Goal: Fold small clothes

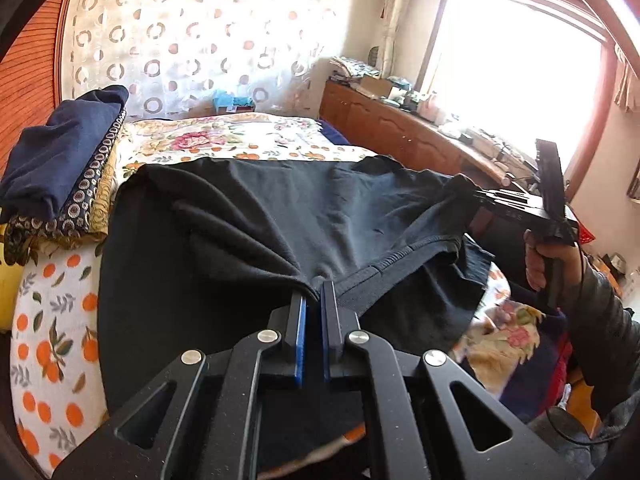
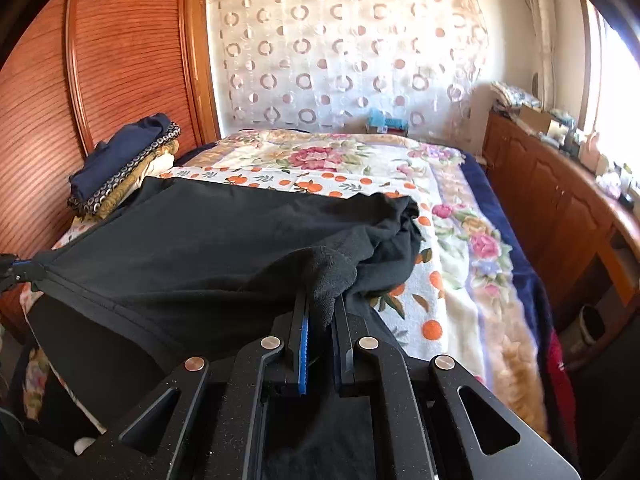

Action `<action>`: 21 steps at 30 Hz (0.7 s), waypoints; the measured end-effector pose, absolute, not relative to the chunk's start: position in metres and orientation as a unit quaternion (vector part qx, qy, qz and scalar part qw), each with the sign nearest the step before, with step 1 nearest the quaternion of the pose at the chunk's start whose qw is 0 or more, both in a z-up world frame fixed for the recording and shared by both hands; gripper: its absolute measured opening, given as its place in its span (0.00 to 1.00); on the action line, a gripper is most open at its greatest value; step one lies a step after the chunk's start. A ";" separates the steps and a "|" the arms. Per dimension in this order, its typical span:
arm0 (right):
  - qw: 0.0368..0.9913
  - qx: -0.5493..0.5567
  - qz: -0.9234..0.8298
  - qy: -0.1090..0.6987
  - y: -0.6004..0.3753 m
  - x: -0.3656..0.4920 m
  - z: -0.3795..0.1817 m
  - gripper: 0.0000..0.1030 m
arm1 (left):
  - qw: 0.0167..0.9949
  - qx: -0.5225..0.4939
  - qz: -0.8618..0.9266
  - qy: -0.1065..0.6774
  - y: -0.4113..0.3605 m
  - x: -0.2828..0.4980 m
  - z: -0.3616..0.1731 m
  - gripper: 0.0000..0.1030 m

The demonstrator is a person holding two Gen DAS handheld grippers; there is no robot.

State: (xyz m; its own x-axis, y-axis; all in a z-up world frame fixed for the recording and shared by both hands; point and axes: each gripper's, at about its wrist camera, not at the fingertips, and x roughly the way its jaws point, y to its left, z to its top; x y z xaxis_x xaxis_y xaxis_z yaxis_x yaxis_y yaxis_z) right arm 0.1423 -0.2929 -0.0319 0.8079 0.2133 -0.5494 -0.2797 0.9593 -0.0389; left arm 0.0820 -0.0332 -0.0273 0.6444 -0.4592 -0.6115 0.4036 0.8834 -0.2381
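Observation:
A black garment (image 1: 280, 208) is stretched over the near end of the bed, its far part lying on the orange-print cover (image 1: 52, 344). My left gripper (image 1: 314, 286) is shut on its ribbed hem at one corner. My right gripper (image 2: 322, 300) is shut on a bunched fold of the same garment (image 2: 208, 236). In the left wrist view the right gripper (image 1: 478, 196) shows at the right, held by a hand, pulling the cloth taut. In the right wrist view the left gripper (image 2: 22, 270) shows at the far left edge, pinching the hem.
A stack of folded clothes (image 1: 60, 164) with a navy piece on top lies at the bed's left side by the wooden wardrobe (image 2: 100, 60). A floral blanket (image 2: 320, 156) covers the far bed. A cluttered wooden cabinet (image 1: 400, 124) runs under the window at right.

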 end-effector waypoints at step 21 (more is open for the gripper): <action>0.929 0.027 0.125 0.347 -0.301 0.113 -0.083 0.49 | 0.889 -0.051 -0.235 0.388 -0.041 0.088 -0.067 0.07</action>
